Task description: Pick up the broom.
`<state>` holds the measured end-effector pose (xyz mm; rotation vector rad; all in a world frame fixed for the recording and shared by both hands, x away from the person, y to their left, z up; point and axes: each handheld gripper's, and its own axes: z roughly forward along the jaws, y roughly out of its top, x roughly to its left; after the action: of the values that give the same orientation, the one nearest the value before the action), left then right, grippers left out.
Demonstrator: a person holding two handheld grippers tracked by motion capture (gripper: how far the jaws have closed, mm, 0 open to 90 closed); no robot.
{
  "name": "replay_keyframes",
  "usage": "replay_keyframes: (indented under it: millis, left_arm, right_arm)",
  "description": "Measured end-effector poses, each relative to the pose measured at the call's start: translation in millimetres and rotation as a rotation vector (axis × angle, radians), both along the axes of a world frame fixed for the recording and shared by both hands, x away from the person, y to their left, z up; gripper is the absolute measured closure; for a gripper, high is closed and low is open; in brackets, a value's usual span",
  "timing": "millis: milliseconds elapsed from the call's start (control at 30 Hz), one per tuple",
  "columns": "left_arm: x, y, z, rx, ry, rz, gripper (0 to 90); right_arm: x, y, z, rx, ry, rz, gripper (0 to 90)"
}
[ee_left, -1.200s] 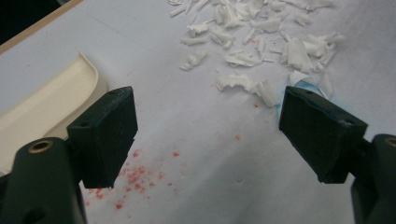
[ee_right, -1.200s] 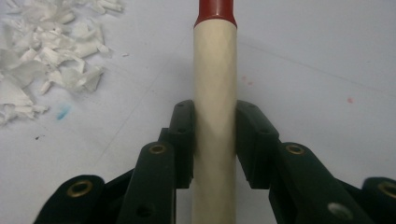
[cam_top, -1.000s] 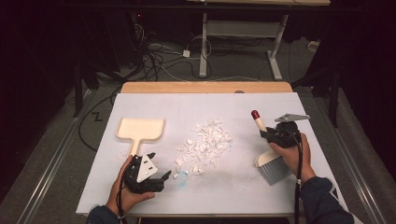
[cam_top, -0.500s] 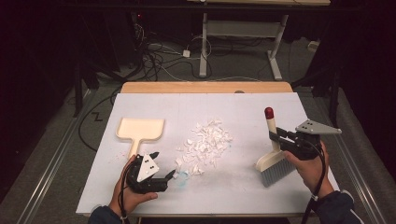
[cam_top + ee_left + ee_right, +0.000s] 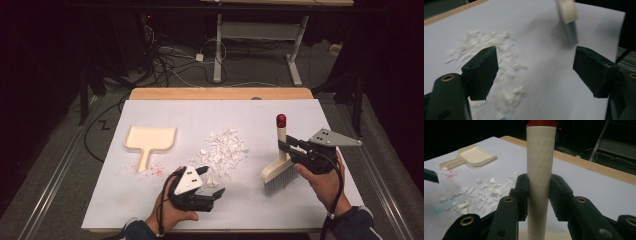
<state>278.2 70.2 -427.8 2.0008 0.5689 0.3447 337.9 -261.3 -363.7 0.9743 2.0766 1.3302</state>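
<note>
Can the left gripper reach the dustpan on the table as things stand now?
Probably yes. The left gripper is open and holds nothing, and the dustpan lies on the same side of the table, handle toward the person. The paper scraps and the brush lie off to the other side.

Both tools are black. The left gripper point(image 5: 216, 193) carries a pale grey three-cornered plate dotted with small dark holes on top; the right gripper point(image 5: 283, 145) has a longer grey plate of the same kind. Their jaws are blocky black pads on arms fitted with brass-ringed holes. A black cable loops from each gripper toward the wrist behind it. Both cuffs are dark blue
</note>
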Motion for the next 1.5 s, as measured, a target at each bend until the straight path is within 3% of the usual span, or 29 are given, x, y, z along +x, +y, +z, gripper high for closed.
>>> replay_keyframes:
  millis: [200, 367, 400, 500, 600, 700, 867, 1033, 1100, 1133, 1167, 1200, 1233, 1300, 1400, 1433, 1467, 1500]
  left_arm:
    - [12.0, -54.0, 1.0, -0.022, 0.019, -0.060, 21.3]
    - [24.1, -66.7, -5.4, -0.045, 0.068, -0.052, 25.6]
    - [25.8, -68.4, -6.3, -0.056, 0.077, -0.053, 34.0]
    - [29.3, -70.6, -7.7, -0.079, 0.082, -0.030, 41.3]
    - [31.4, -68.1, -8.8, -0.108, 0.095, -0.050, 57.5]
    - [31.9, -64.3, -7.8, -0.109, 0.096, -0.041, 60.1]
    - [35.8, -54.4, -2.9, -0.102, 0.104, -0.071, 65.0]
    - [34.7, -41.6, 5.0, -0.054, 0.079, -0.142, 65.0]
    - [32.5, -35.2, 8.7, -0.019, 0.057, -0.173, 65.0]
    - [31.2, -32.1, 10.3, 0.000, 0.044, -0.187, 65.0]
    - [29.9, -28.9, 11.6, 0.015, 0.036, -0.202, 65.0]
    - [28.9, -25.8, 12.7, 0.029, 0.033, -0.216, 65.0]
    - [28.1, -23.2, 13.7, 0.047, 0.031, -0.236, 65.0]
    - [26.1, -18.9, 14.9, 0.068, 0.024, -0.261, 65.0]
    - [25.2, -12.4, 16.4, 0.056, 0.033, -0.301, 64.9]
    - [25.4, -10.5, 16.8, 0.056, 0.040, -0.324, 65.0]
    - [24.5, -8.8, 17.1, 0.051, 0.037, -0.342, 65.0]
    - [23.9, -7.4, 17.6, 0.049, 0.035, -0.359, 64.9]
  right_arm:
    - [-6.5, 29.4, 3.7, -0.015, -0.028, 0.045, 71.0]
    - [-10.6, 42.6, 3.9, -0.020, -0.031, 0.077, 71.0]
    - [-14.1, 47.7, 4.7, -0.013, -0.035, 0.084, 71.0]
    - [-18.0, 52.6, 6.8, -0.023, -0.036, 0.107, 70.9]
    - [-26.5, 58.1, 11.0, -0.026, -0.059, 0.122, 70.8]
    - [-28.8, 58.2, 12.8, -0.028, -0.069, 0.123, 70.6]
    - [-30.9, 52.0, 16.2, 0.001, -0.070, 0.160, 69.5]
    - [-30.8, 42.9, 17.9, -0.007, -0.070, 0.249, 57.4]
    - [-30.7, 38.7, 17.6, -0.048, -0.067, 0.302, 49.5]
    - [-30.2, 35.4, 14.8, -0.095, -0.062, 0.379, 45.9]
    - [-30.2, 35.4, 14.8, -0.095, -0.062, 0.379, 45.9]
    - [-29.8, 34.1, 8.6, -0.148, -0.049, 0.467, 41.6]
    - [-29.8, 34.1, 8.6, -0.148, -0.049, 0.467, 41.6]
    - [-26.2, 35.8, -2.9, -0.203, -0.023, 0.506, 38.6]
    - [-22.0, 39.0, -11.7, -0.223, 0.011, 0.545, 37.7]
    - [-19.6, 44.2, -21.0, -0.250, 0.047, 0.609, 37.7]
    - [-19.6, 44.2, -21.0, -0.250, 0.047, 0.609, 37.7]
    - [-18.1, 50.7, -29.8, -0.271, 0.076, 0.640, 38.7]
